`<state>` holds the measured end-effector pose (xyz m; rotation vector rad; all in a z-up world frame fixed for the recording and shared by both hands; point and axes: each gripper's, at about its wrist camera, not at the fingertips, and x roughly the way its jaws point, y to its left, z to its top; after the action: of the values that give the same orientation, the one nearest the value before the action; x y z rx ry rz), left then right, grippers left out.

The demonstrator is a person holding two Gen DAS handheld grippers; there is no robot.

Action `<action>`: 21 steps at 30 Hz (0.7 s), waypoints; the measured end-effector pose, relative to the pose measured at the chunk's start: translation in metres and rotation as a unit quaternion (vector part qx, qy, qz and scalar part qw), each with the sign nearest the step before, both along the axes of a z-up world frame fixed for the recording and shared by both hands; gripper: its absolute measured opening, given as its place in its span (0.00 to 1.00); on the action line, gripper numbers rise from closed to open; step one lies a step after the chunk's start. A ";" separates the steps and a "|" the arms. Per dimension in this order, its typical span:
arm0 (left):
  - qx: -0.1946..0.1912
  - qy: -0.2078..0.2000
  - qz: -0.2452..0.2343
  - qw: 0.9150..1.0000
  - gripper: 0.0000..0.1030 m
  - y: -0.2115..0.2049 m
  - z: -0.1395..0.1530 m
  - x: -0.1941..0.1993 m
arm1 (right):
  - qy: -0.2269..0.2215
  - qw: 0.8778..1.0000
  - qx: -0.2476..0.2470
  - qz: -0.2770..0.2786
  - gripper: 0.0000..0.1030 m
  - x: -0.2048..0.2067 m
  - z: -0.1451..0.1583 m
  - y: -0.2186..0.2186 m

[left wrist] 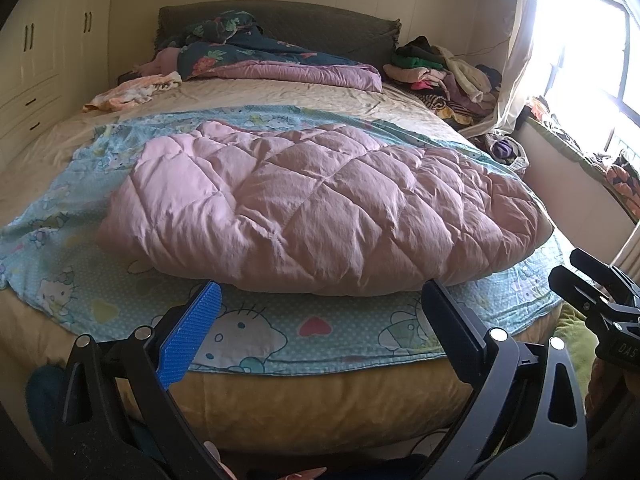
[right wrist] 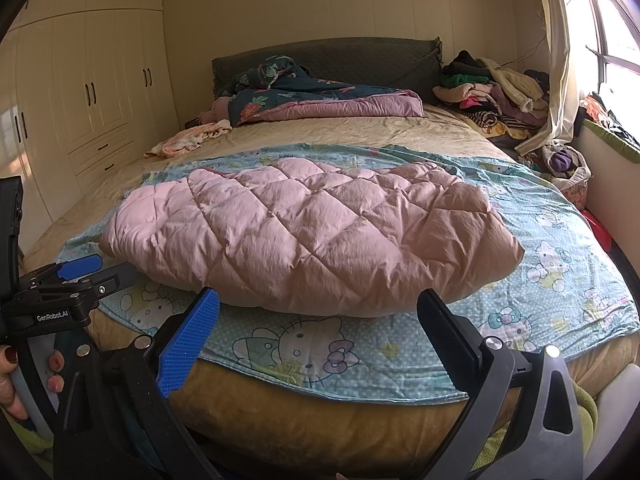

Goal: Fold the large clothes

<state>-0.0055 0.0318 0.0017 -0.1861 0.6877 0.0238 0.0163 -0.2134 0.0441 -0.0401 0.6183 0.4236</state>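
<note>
A pink quilted garment [left wrist: 320, 208] [right wrist: 312, 240] lies folded in a thick bundle on a light blue cartoon-print sheet [left wrist: 280, 332] [right wrist: 560, 248] spread over the foot of the bed. My left gripper [left wrist: 322, 294] hovers open just short of the bundle's near edge, nothing between its fingers. My right gripper [right wrist: 318, 302] is also open and empty, in front of the bundle's near edge. The left gripper [right wrist: 80, 276] appears at the left edge of the right wrist view, held by a hand [right wrist: 24, 376]. Part of the right gripper [left wrist: 596, 300] shows at the right edge of the left wrist view.
A dark floral duvet [left wrist: 256, 56] and pink blanket lie by the headboard. A small peach cloth [right wrist: 188, 142] rests on the beige bedsheet [left wrist: 280, 96]. A clothes pile [right wrist: 492, 92] fills the far right corner. Wardrobes [right wrist: 92, 92] stand left; a window and curtain [right wrist: 560, 60] right.
</note>
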 end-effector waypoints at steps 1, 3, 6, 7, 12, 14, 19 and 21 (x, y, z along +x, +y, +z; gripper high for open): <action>0.001 0.000 0.001 1.000 0.91 0.000 0.001 0.000 | 0.000 1.000 0.000 0.000 0.96 0.000 0.000 0.000; 0.001 0.000 0.002 1.000 0.91 0.001 0.000 0.001 | 0.000 1.000 0.000 0.000 0.96 0.000 0.000 0.000; 0.001 0.000 0.001 1.000 0.91 0.001 0.000 0.001 | 0.000 1.000 0.000 0.000 0.96 0.000 0.000 0.000; 0.001 0.000 0.001 1.000 0.91 0.001 0.000 0.001 | -0.001 1.000 0.000 0.000 0.96 -0.001 0.000 0.000; 0.002 0.001 0.002 1.000 0.91 0.001 0.000 0.000 | 0.000 1.000 0.000 -0.001 0.96 0.000 0.001 0.000; 0.001 0.001 0.001 1.000 0.91 0.001 0.000 0.000 | 0.000 1.000 0.000 0.000 0.96 0.000 0.001 0.000; 0.001 0.000 0.002 1.000 0.91 0.000 0.000 0.000 | 0.000 1.000 -0.001 -0.001 0.96 0.000 0.001 0.001; 0.003 0.000 0.002 1.000 0.91 0.000 0.000 0.000 | 0.001 1.000 -0.002 -0.001 0.96 0.000 0.001 0.001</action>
<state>-0.0055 0.0319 0.0022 -0.1813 0.6865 0.0295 0.0162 -0.2129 0.0451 -0.0431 0.6201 0.4212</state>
